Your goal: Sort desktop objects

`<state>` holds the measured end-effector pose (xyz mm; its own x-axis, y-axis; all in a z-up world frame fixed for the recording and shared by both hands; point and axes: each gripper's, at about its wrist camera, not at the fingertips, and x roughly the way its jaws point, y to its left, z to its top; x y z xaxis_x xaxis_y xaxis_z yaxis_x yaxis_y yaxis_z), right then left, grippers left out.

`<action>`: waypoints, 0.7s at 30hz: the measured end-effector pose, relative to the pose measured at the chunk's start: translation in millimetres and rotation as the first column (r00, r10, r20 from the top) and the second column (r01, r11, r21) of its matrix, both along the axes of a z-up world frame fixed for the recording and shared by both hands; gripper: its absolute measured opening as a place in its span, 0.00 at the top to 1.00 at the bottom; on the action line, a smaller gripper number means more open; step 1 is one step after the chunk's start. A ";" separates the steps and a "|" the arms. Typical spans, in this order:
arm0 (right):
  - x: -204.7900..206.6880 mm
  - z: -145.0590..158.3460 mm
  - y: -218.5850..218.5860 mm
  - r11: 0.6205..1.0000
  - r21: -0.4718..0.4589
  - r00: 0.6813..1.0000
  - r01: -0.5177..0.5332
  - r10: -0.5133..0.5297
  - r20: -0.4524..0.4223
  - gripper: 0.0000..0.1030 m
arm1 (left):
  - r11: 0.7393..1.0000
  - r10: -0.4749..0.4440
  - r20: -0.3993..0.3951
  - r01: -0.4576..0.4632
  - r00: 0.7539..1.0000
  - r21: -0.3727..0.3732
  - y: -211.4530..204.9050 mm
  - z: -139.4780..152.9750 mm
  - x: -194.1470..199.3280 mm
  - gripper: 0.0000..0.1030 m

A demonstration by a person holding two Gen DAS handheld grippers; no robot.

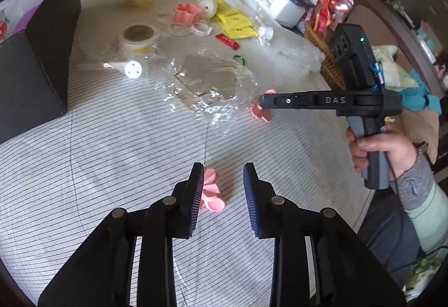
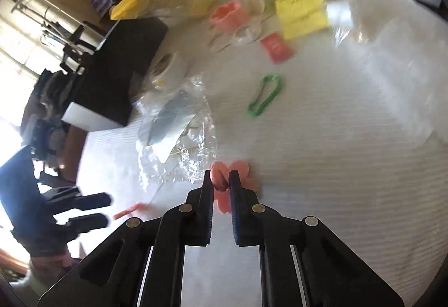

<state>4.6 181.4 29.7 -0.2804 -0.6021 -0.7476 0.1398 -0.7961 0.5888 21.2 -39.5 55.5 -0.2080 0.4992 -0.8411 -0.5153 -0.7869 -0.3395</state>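
Observation:
My left gripper (image 1: 223, 170) is open just above the striped tablecloth; a pink flower-shaped piece (image 1: 212, 194) lies between its fingers, close to the left finger. My right gripper (image 2: 222, 177) is shut on a second pink flower-shaped piece (image 2: 219, 180), held at the edge of crumpled clear plastic wrap (image 2: 179, 136). In the left wrist view the right gripper (image 1: 263, 102) shows side-on, with that pink piece (image 1: 261, 113) at its tip.
A black box (image 1: 36, 60) stands at the left. Further back lie a tape roll (image 1: 139, 37), a pink flower cup (image 1: 186, 13), yellow packets (image 1: 236, 23), a red sachet (image 1: 227, 41) and a green carabiner (image 2: 265, 95). A wicker basket (image 1: 327, 60) sits at the right.

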 end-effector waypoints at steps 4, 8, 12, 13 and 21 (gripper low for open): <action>14.6 5.5 0.7 0.999 -0.042 0.999 0.011 -0.009 0.034 0.87 | 0.996 -0.034 -0.022 0.032 0.999 -0.085 12.7 -8.9 7.5 0.74; 14.4 19.7 15.1 0.997 0.037 0.998 0.068 -0.067 -0.018 0.87 | 0.995 -0.016 -0.012 0.014 1.000 -0.103 10.3 -17.4 5.6 0.73; 7.7 6.3 34.3 0.990 0.048 0.991 0.130 -0.131 0.018 0.87 | 0.998 0.053 0.061 -0.050 0.997 -0.046 -6.1 -28.9 -9.1 0.73; 6.0 2.0 39.7 0.988 0.045 0.989 0.146 -0.147 0.031 0.87 | 0.997 0.078 0.080 -0.077 0.994 -0.022 -12.4 -29.9 -14.1 0.73; 5.3 18.0 47.2 0.965 0.220 0.989 0.144 -0.134 -0.058 0.85 | 0.971 0.230 0.050 -0.225 0.972 -0.084 -41.0 -37.7 -45.3 0.70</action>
